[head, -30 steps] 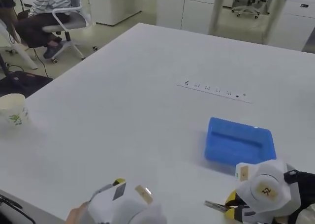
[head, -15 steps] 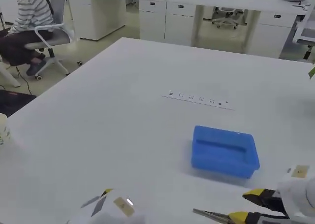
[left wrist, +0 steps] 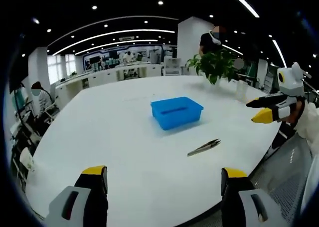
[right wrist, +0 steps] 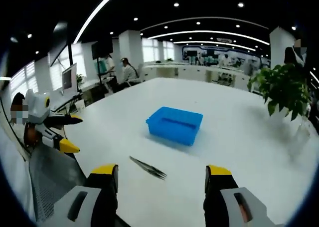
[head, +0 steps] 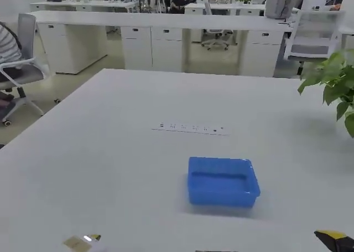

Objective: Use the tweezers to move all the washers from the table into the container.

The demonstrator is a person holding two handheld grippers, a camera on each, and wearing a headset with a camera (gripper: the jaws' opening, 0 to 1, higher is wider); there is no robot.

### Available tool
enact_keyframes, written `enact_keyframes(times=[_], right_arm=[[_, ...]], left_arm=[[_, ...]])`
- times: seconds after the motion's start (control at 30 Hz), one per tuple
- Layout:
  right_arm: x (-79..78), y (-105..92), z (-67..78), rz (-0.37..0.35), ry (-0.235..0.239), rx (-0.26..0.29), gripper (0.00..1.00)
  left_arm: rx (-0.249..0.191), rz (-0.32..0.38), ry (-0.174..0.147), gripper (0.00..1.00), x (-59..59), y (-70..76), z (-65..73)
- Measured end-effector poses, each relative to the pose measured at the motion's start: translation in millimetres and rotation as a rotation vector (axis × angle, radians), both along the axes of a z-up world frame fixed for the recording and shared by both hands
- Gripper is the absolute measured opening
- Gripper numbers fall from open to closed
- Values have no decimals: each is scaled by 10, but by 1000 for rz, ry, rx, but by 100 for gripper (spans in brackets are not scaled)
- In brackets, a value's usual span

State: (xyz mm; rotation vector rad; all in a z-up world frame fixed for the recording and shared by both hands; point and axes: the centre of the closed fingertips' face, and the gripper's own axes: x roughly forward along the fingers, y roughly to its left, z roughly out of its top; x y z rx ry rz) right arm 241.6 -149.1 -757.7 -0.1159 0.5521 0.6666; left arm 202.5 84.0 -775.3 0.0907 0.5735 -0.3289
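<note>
1. The left gripper (left wrist: 162,183) and the right gripper (right wrist: 160,179) hang at the table's near edge, on the person's side of the container (head: 223,181). Each claw is spread wide with nothing between its jaws. If both reach for one thin tool at once, I judge they could knock together.
2. The tweezers (right wrist: 148,168) lie flat on the table (head: 110,152), between the grippers and the container and apart from its near wall. They are slim and low, so a jaw may skid over them. It could also shove them toward the container or off the near edge. A hold too close to the tips would likely leave no room to squeeze them.
3. The container stands upright with its open side up. It looks like light plastic, so a bump would probably slide it.
4. Where the washers lie I cannot tell: they are too small to pick out on the white top. A careless sweep could scatter them unnoticed.
5. Beyond the container a power strip (head: 191,128) sits in the table, and a flicked washer might lodge there. The plant (head: 334,80), farther right of the container, is well apart.
</note>
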Motion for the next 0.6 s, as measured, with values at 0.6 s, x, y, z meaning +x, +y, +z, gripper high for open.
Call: enact_keyframes(times=[0.6], right_arm=[[3, -139, 33, -67, -64, 34, 99]], left_arm=[[43, -14, -62, 99, 69, -4, 236]])
